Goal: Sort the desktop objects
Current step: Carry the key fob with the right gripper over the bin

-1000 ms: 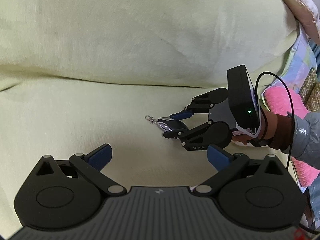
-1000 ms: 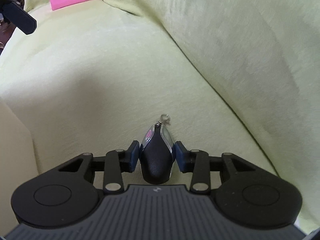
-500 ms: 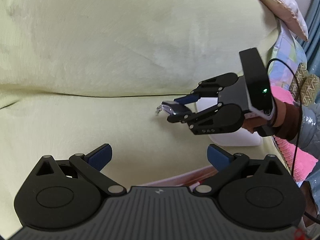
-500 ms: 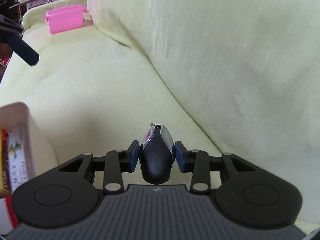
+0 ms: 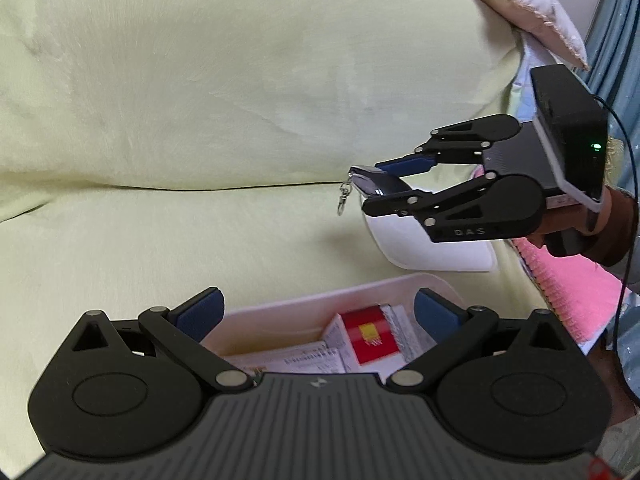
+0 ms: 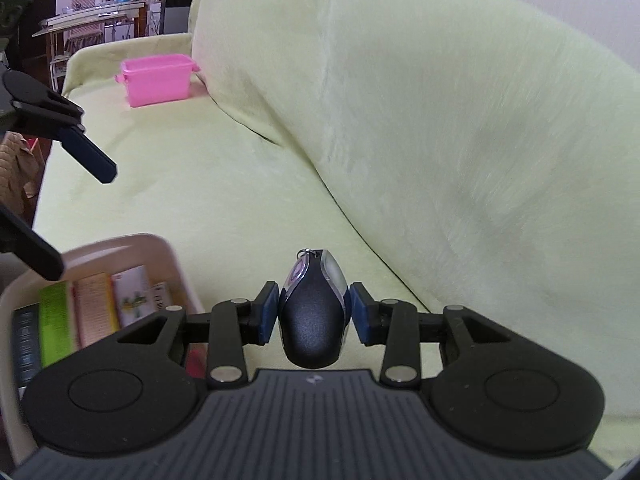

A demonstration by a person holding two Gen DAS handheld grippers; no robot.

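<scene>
My right gripper (image 6: 313, 312) is shut on a black and silver key fob (image 6: 312, 332), held in the air above the yellow-green sofa seat. In the left wrist view the right gripper (image 5: 380, 188) holds the key fob (image 5: 370, 179) at the right, its metal clasp (image 5: 342, 200) dangling, over the near-left rim of a white container (image 5: 440, 252). My left gripper (image 5: 318, 312) is open with nothing between its fingers, hovering over a cream box (image 5: 320, 300) with several small cartons in it. That cream box (image 6: 160, 248) lies at the lower left in the right wrist view.
A pink bin (image 6: 158, 84) stands far down the sofa seat. The sofa back (image 5: 240, 80) rises behind the seat. A pink knitted item (image 5: 572, 292) and a pale pillow (image 5: 520, 4) lie at the right. A sleeve (image 5: 616, 224) shows behind the right gripper.
The right gripper has lifted the key fob off the seat and carried it up and to the right, above the white container. The left gripper drew back, bringing the cream box into view.
</scene>
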